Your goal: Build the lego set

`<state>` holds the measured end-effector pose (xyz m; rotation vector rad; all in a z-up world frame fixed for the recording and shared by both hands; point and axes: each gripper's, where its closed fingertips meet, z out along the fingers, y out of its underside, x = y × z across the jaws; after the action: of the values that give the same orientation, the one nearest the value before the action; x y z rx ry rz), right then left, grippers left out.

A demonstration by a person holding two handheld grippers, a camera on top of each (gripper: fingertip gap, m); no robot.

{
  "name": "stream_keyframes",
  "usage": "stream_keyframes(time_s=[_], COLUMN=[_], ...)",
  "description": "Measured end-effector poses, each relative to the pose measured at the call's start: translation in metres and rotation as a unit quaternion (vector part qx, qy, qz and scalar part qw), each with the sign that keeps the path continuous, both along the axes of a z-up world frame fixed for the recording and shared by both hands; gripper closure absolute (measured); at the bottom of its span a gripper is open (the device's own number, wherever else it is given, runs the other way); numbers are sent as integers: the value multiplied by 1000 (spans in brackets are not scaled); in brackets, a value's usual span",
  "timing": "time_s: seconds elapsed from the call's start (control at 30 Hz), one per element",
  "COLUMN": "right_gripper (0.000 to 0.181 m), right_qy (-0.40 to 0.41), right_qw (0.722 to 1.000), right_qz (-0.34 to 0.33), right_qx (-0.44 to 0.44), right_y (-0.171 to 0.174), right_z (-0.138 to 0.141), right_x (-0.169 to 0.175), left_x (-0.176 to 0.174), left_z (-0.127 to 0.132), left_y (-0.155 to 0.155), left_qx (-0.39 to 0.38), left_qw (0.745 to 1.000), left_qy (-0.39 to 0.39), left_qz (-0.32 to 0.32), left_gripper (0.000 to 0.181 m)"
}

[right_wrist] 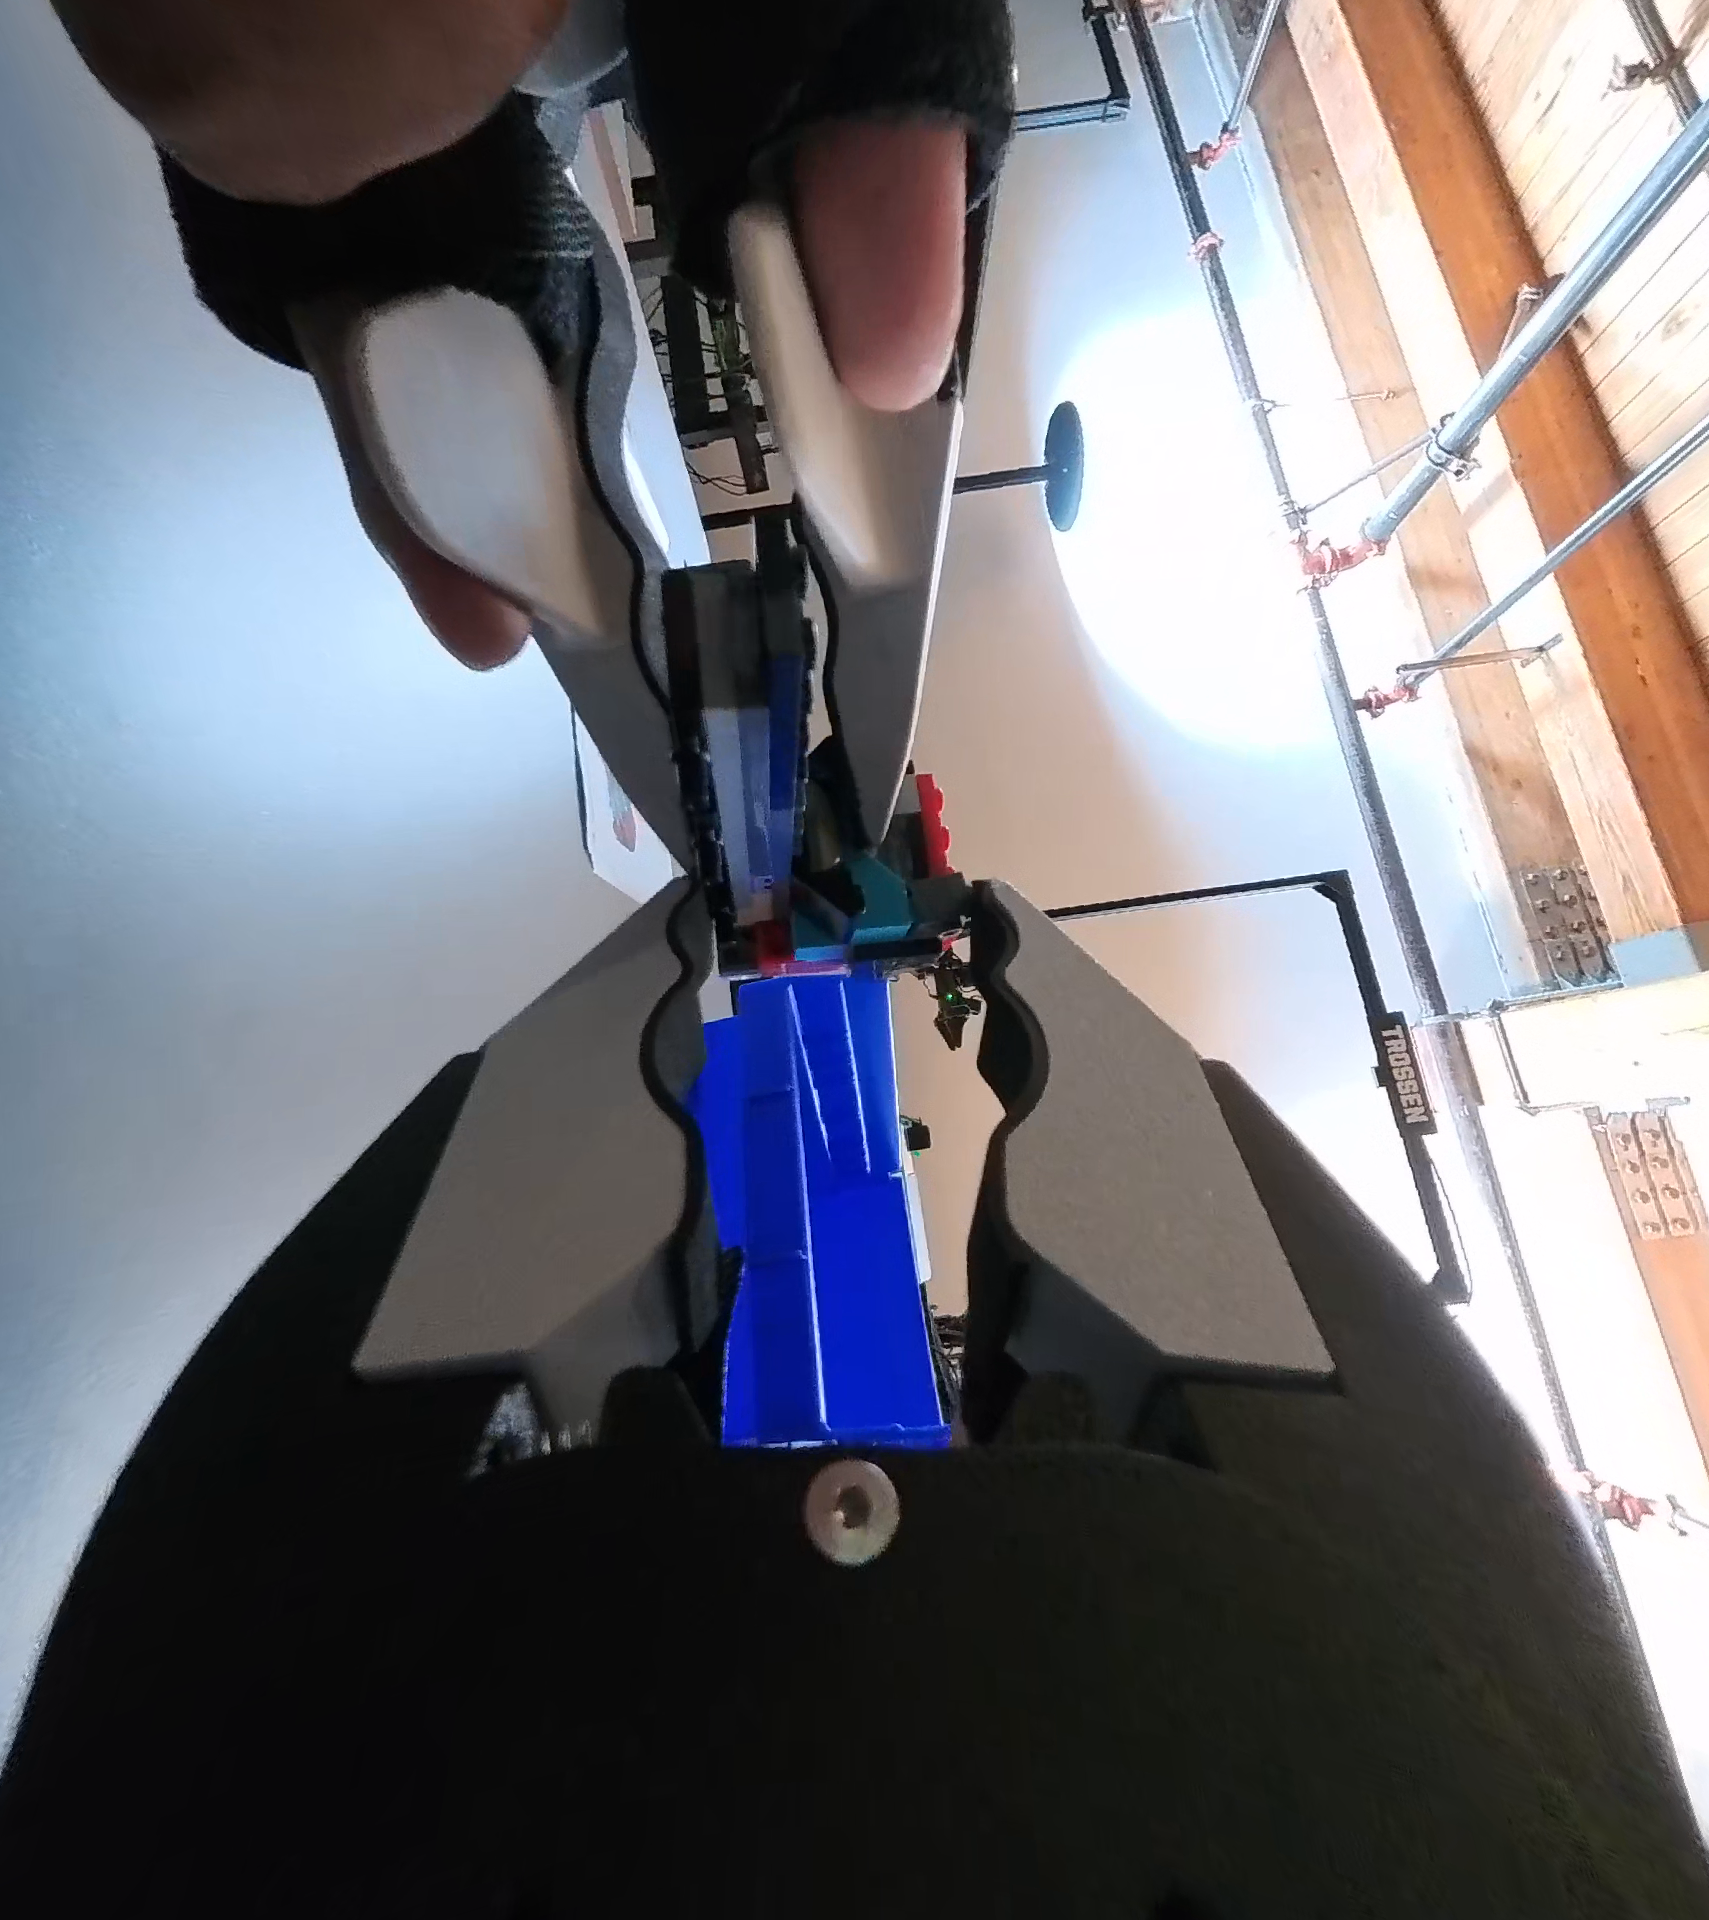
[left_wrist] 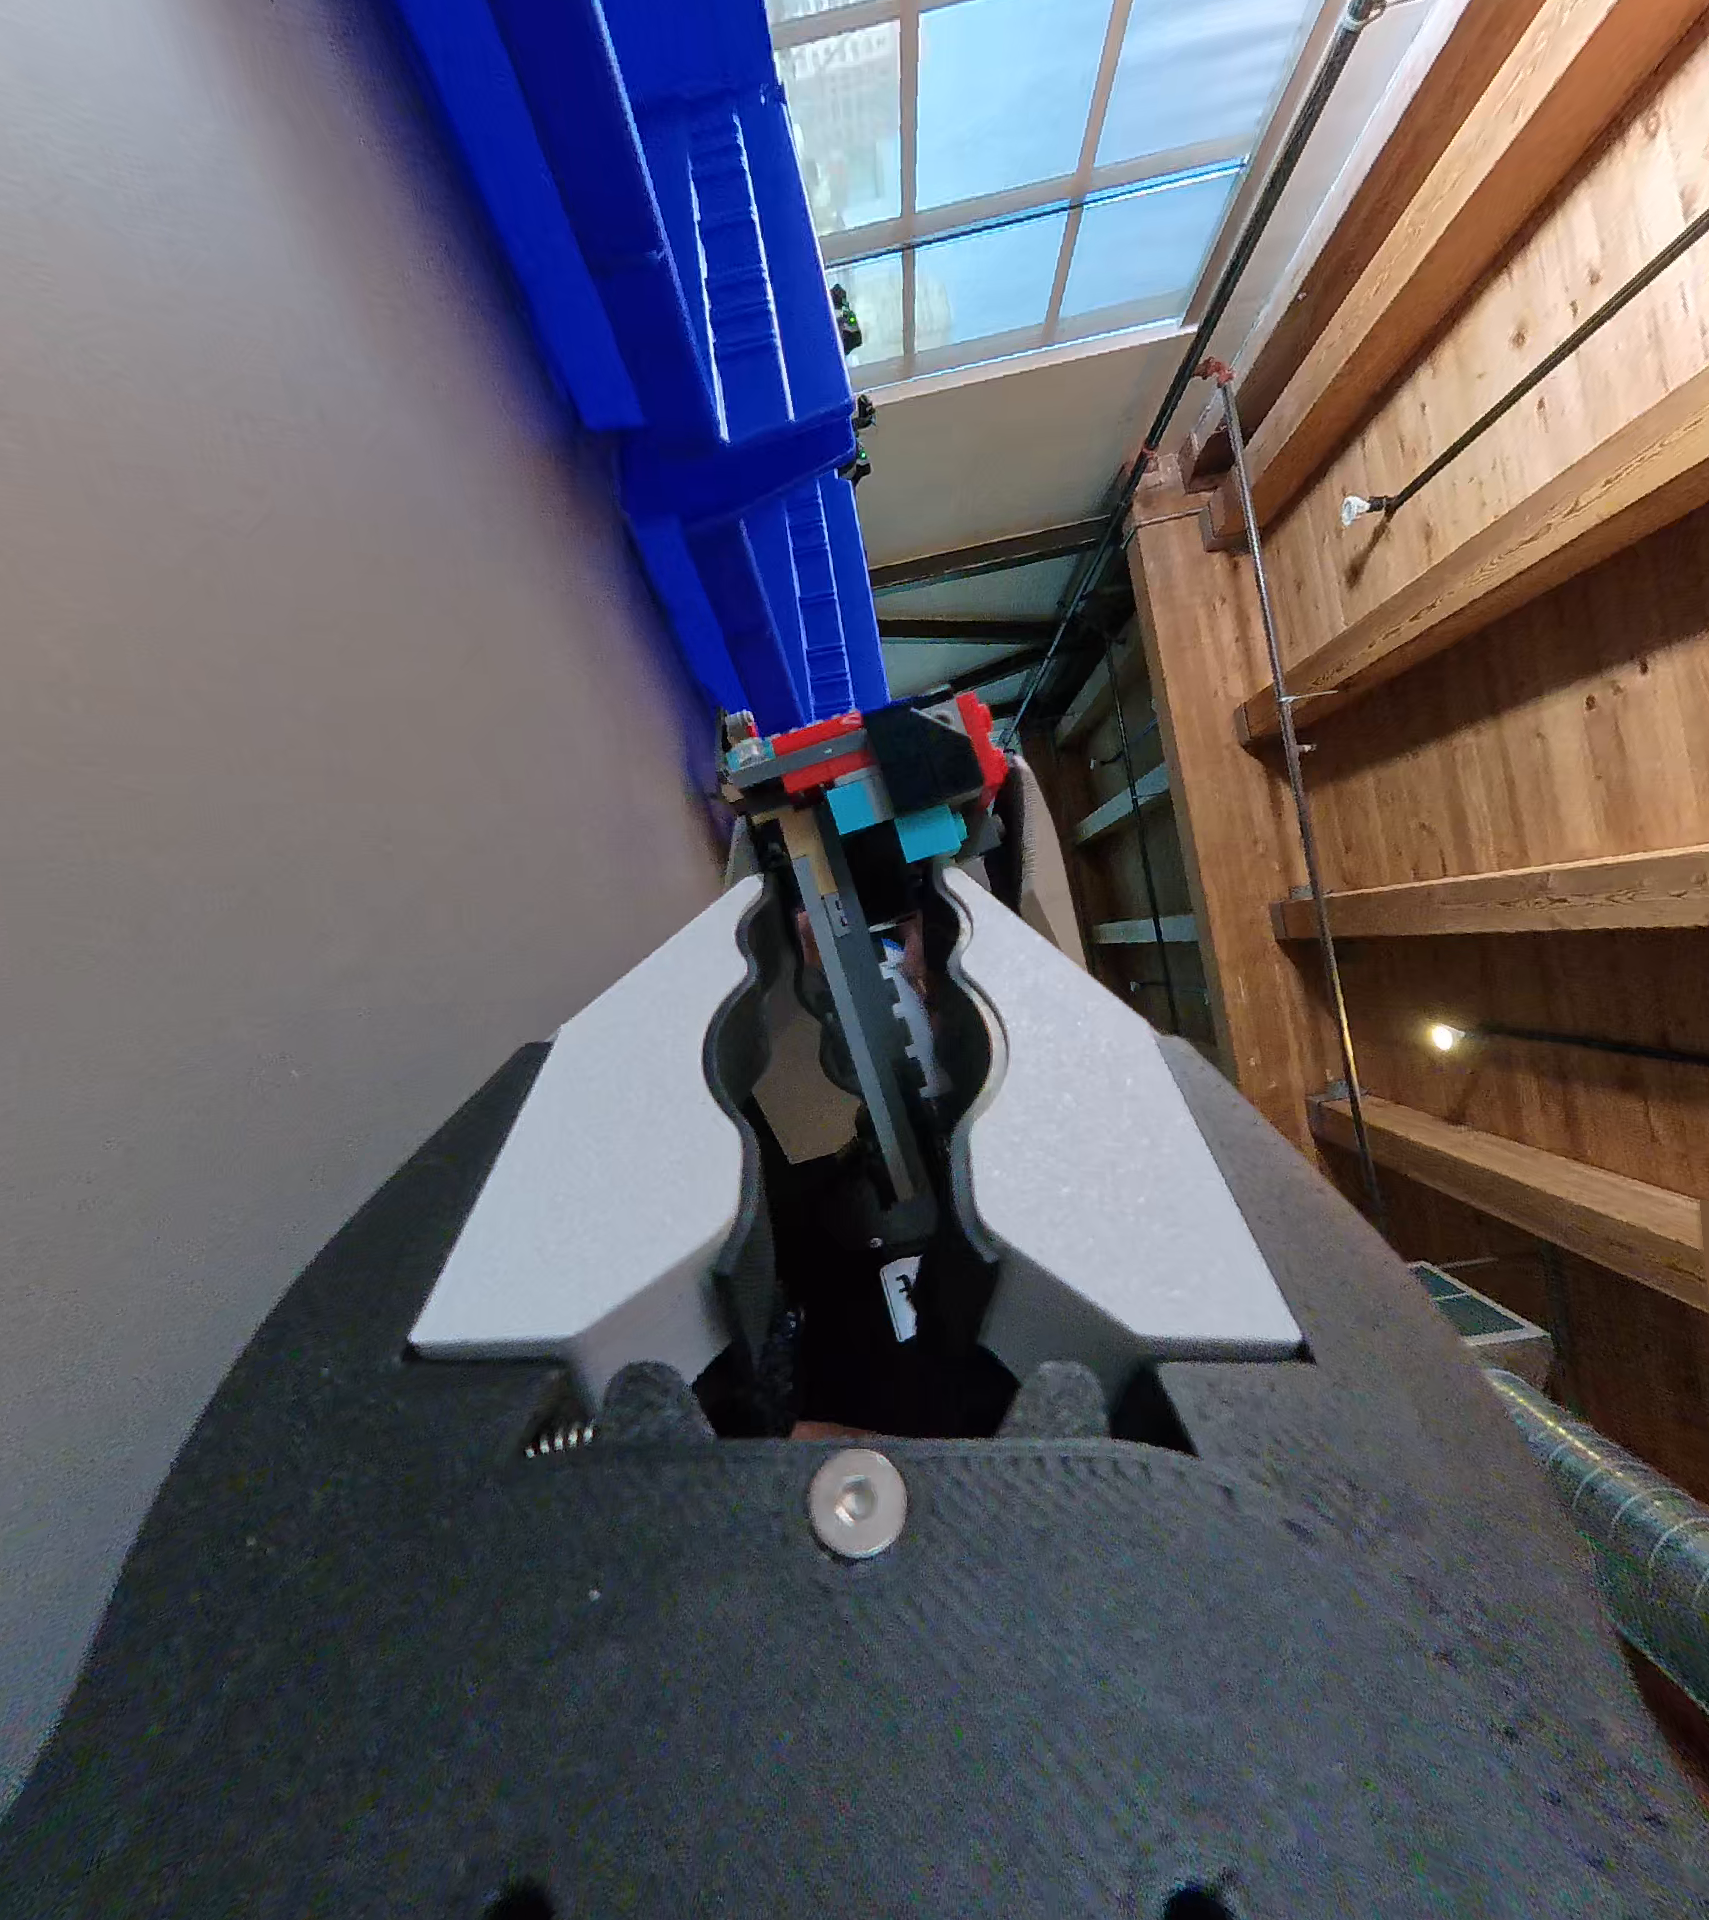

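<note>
1. Tabletop [left_wrist: 206, 623] fills the left of the left wrist view, with blue bins [left_wrist: 684, 312] standing along its far edge. The whole view is rolled steeply.
2. At centre, the left gripper [left_wrist: 850, 883] is clamped on the lego build [left_wrist: 871, 769]. A long grey plate [left_wrist: 860, 997] runs back between the fingers toward the camera. A cluster of red, black and teal bricks [left_wrist: 917, 764] sticks out past the fingertips.
3. Timber beams [left_wrist: 1504, 623] close the right of that view.
4. In the right wrist view, a gloved hand [right_wrist: 538, 156] brings the left gripper down from the top of the view. The build is pinched along the gripper's length.
5. The right gripper [right_wrist: 834, 914] meets it head-on from below. Its fingers [right_wrist: 559, 1122] stand fairly wide, one tip on each side of the brick cluster at the build's free end. Each tip sits right at the bricks, but it cannot be told whether they are squeezing.
6. The build's long axis lies roughly in line with both tools, so the two grippers face each other tip to tip with the cluster between them. The left gripper carries the build, and the right gripper has only the short exposed end to work on.
7. Any press or pull from the right would likely have to travel along that shared axis, since a sideways load could twist the plate in the left gripper's hold.
</note>
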<state>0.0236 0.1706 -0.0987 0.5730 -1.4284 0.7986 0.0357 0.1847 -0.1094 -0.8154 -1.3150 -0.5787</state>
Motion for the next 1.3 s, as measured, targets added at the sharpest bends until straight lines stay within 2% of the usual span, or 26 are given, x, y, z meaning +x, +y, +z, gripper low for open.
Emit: stream_keyframes(time_s=[0.7, 1.3], right_gripper=[131, 130], right_qy=[30, 23], right_qw=[999, 999], right_qz=[-25, -21], right_qx=[16, 27], right_y=[2, 2], right_z=[0, -6], right_x=[-3, -4], left_x=[-1, -5], left_z=[0, -5], left_y=[-1, -5], left_qx=[27, 30], left_qw=[1000, 999], left_qy=[-11, -22], left_qz=[10, 23], left_gripper=[156, 157])
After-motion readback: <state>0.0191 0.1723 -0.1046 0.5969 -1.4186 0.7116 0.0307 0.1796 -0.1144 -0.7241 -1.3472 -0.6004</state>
